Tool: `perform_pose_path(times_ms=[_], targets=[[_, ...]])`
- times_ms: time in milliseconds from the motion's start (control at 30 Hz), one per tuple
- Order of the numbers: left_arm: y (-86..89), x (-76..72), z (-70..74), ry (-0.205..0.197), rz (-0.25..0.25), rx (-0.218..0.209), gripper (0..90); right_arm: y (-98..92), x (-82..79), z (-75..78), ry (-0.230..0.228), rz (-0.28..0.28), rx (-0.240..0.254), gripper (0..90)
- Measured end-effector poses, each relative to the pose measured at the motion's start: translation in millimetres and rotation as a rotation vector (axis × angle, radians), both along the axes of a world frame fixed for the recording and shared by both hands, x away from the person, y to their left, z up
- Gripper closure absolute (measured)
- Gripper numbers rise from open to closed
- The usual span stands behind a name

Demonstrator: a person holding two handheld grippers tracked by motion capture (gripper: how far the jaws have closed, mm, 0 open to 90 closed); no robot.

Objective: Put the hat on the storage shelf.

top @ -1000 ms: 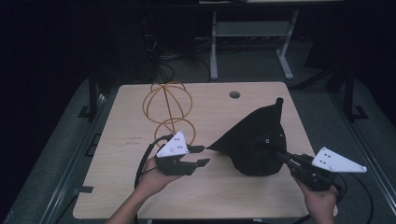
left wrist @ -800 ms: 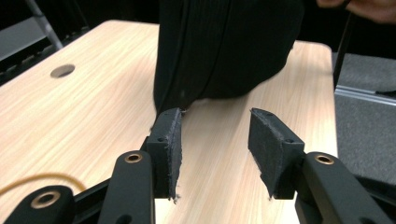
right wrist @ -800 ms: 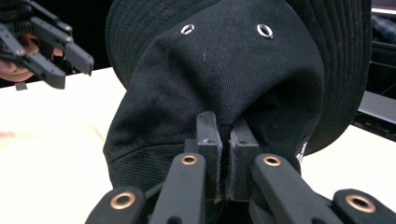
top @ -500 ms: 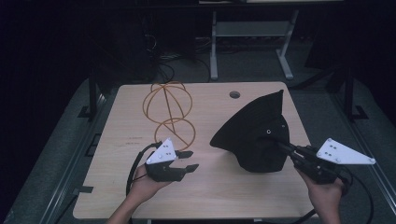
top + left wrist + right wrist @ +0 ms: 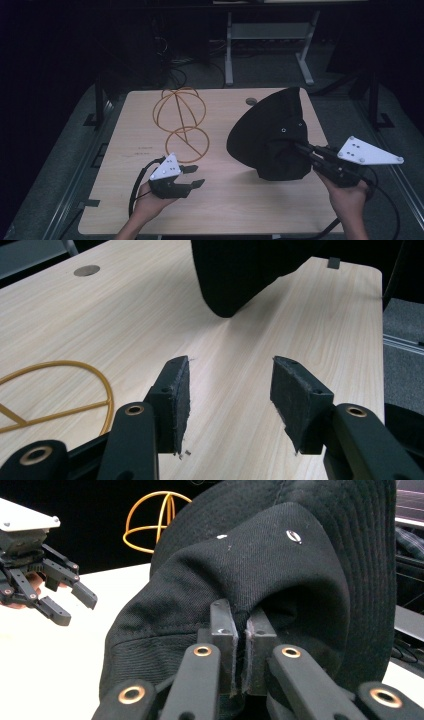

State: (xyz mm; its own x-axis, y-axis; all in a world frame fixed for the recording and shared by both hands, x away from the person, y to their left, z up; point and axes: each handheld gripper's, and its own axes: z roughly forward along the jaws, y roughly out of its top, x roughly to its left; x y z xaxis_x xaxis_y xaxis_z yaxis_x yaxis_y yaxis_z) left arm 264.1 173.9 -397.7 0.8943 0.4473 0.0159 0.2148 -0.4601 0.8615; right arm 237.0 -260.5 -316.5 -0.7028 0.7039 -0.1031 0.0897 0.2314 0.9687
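Lifted higher by the right hand-held gripper (image 5: 300, 148), clamped on its fabric, the hat (image 5: 272, 132) hangs tilted above the table (image 5: 125, 150), while the left hand-held gripper (image 5: 192, 176), empty jaws just opening, must next reach for its brim.

I see hat (image 5: 270, 135) matt black woven cloth; table (image 5: 135, 210) smooth pale wood-grain; wire frame (image 5: 181, 120) thin orange, slightly glossy.

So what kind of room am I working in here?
Probably a lab or workshop set up for recording. A lone wooden table stands in a dark room, with loose cables on the floor behind it and a metal stand beyond.
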Motion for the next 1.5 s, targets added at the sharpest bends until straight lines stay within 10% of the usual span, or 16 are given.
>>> perform_pose_path(times_ms=[1500], targets=[[5.3, 9.2, -18.6, 0.005, 0.000, 0.006, 40.3, 34.9, 40.1, 55.6, 0.005, 0.123, 0.032, 85.7]])
